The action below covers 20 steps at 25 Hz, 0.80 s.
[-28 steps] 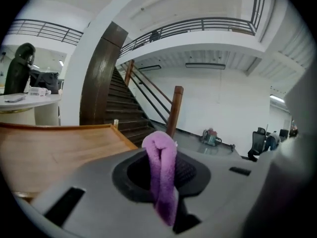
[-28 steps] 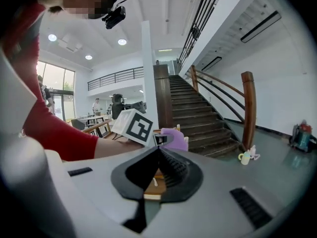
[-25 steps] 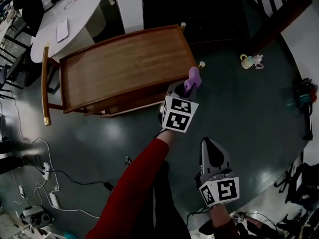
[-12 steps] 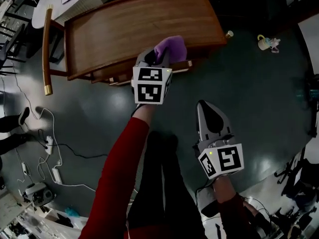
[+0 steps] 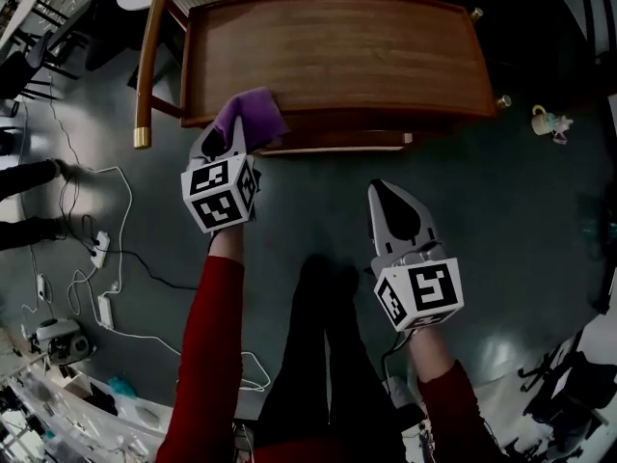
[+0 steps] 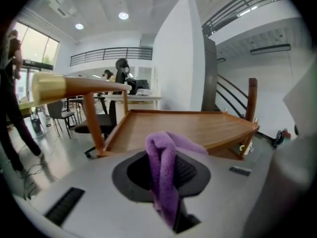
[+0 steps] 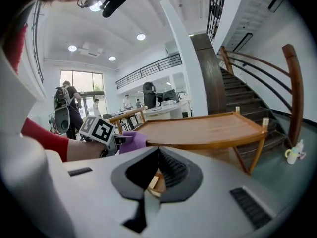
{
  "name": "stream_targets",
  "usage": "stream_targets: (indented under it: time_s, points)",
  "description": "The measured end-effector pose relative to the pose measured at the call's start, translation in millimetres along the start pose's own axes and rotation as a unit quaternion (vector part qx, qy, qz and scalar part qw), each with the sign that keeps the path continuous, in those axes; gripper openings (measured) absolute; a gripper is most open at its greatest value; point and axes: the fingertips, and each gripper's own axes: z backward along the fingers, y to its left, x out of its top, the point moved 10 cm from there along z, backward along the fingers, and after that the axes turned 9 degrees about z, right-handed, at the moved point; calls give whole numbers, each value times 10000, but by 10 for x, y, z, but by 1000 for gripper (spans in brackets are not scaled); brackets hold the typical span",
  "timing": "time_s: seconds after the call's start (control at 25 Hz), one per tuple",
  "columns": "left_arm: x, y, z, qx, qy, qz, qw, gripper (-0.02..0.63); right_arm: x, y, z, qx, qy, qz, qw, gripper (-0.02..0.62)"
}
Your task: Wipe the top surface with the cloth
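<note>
A wooden cart with a raised rim (image 5: 337, 56) stands on the dark floor ahead of me. My left gripper (image 5: 231, 135) is shut on a purple cloth (image 5: 253, 119) at the cart's near left corner, just over the front rim. In the left gripper view the cloth (image 6: 163, 152) hangs pinched between the jaws of the left gripper (image 6: 168, 192), with the wooden top (image 6: 188, 125) right beyond. My right gripper (image 5: 378, 189) is held lower, off the cart's front edge, shut on nothing. From the right gripper view, the right gripper (image 7: 156, 170) faces the cart top (image 7: 198, 128) and the cloth (image 7: 131, 142).
The cart's brass-tipped handle (image 5: 145, 75) sticks out at its left side. Cables and power strips (image 5: 96, 258) lie on the floor at the left. A small toy (image 5: 548, 122) sits on the floor at the right. A staircase (image 7: 257, 98) rises behind the cart.
My left gripper has carried the cloth from the cart's right front corner along the front edge to its left front corner. The right gripper stays low and shut.
</note>
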Motion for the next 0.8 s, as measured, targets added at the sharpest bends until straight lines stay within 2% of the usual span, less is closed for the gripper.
stream_targets:
  time_s: [0.16,0.32,0.4,0.44,0.52,0.6,0.64,0.72,0.8]
  points:
    - [-8,514,166,686,-116,237,9973,67,21,126,-105,130,-8,24,9999,12]
    - [-14,739,262,1216,-114,220,9923,67,-3,101,-104,72,-9,22,10000,12]
    - [-24,703,349,1264,-168,246,9915,67,-26,49,-74,-44,-16,1,10000,12]
    - [-35,617,420,1140,-211,210,9930,67,-35,19,-42,-109,-27,-14,9999,12]
    - [-93,260,553,542,-287,-12,9981,67,-65,-72,63,-290,-28,-71,9996,12]
    - [-229,-305,576,-390,-272,-162,9987,67,-118,-217,209,-535,12,-123,9985,12]
    - [-329,-626,539,-894,-213,-169,9956,67,-149,-298,287,-658,39,-139,9977,12]
    - [-557,-1283,395,-1841,-18,-190,9827,67,-220,-454,446,-889,103,-170,9958,12]
    - [-784,-1915,214,-2604,209,-234,9650,67,-300,-599,621,-1122,194,-197,9933,12]
